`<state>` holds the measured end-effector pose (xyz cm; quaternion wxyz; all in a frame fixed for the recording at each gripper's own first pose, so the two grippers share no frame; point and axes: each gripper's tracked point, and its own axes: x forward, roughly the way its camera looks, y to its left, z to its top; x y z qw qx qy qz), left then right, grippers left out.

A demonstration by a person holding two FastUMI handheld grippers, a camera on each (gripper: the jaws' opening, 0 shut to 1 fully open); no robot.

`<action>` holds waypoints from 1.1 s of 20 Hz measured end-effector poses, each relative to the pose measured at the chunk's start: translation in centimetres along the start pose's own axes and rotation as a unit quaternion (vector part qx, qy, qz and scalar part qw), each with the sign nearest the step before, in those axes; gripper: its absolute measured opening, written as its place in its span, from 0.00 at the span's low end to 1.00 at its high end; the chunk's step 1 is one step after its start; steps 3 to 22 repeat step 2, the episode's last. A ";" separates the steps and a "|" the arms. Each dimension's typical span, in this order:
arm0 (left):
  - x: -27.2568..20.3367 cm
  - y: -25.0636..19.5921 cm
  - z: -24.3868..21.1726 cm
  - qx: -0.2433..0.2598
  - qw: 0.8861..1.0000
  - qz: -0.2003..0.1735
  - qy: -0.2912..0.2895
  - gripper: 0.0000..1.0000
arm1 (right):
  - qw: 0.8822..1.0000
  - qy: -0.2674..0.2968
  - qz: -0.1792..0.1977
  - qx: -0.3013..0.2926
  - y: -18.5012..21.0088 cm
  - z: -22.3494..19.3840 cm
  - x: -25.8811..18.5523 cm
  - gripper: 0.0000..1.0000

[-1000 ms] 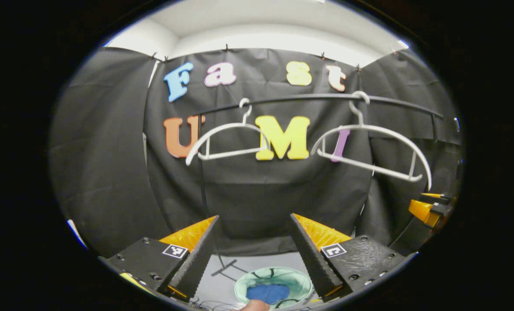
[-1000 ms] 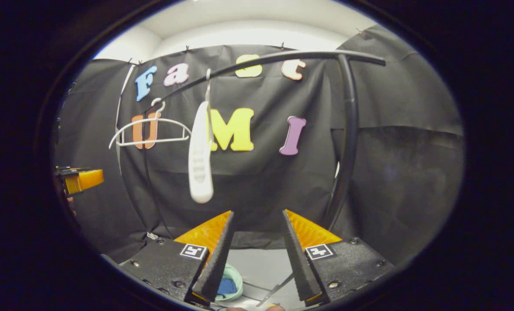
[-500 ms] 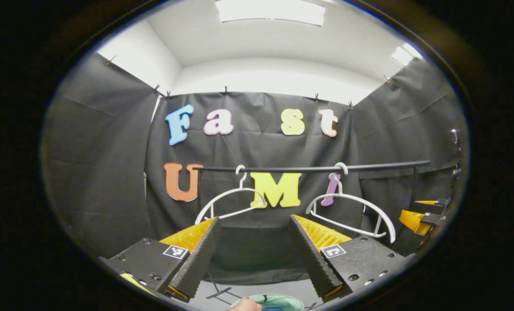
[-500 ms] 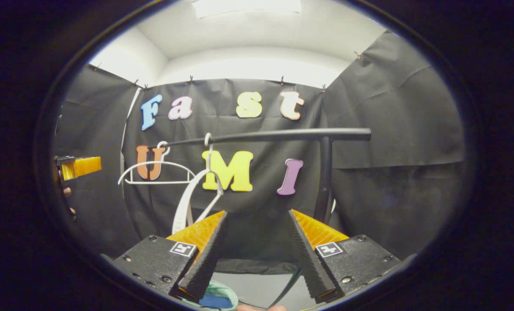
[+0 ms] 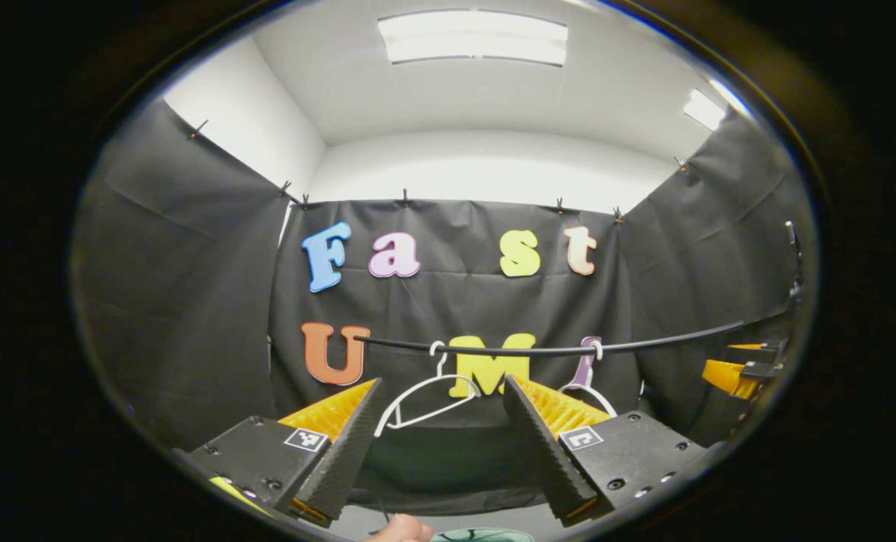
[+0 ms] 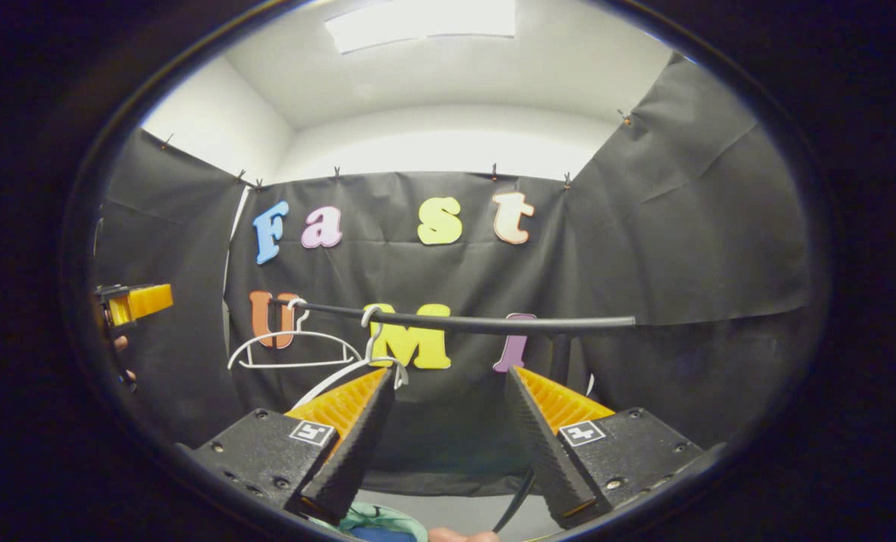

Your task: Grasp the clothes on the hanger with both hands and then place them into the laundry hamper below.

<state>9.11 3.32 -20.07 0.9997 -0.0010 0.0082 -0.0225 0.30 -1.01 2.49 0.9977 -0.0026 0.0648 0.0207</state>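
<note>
Both cameras tilted up since earlier: rail sits lower, hamper nearly out of frame. Left gripper [image 5: 440,436] fingers spread wide, holding nothing. Right gripper [image 6: 448,433] likewise wide apart and empty. Two bare white hangers [image 5: 425,399] hang on the black rail [image 5: 553,350] ahead. Green laundry hamper [image 6: 376,518] rim at bottom edge, blue clothes [image 6: 380,534] inside.

black rail [image 5: 644,343] spans the booth in front of black cloth wall [image 5: 177,301], ceiling light panel [image 5: 472,36] overhead
</note>
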 end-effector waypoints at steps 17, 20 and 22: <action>-0.6 0.9 1.2 0.003 1.000 0.009 -0.006 1.00 | 1.000 0.002 0.006 0.001 0.2 0.5 -0.1 0.96; -0.6 0.9 1.2 0.003 1.000 0.009 -0.006 1.00 | 1.000 0.002 0.006 0.001 0.2 0.5 -0.1 0.96; -0.6 0.9 1.2 0.003 1.000 0.009 -0.006 1.00 | 1.000 0.002 0.006 0.001 0.2 0.5 -0.1 0.96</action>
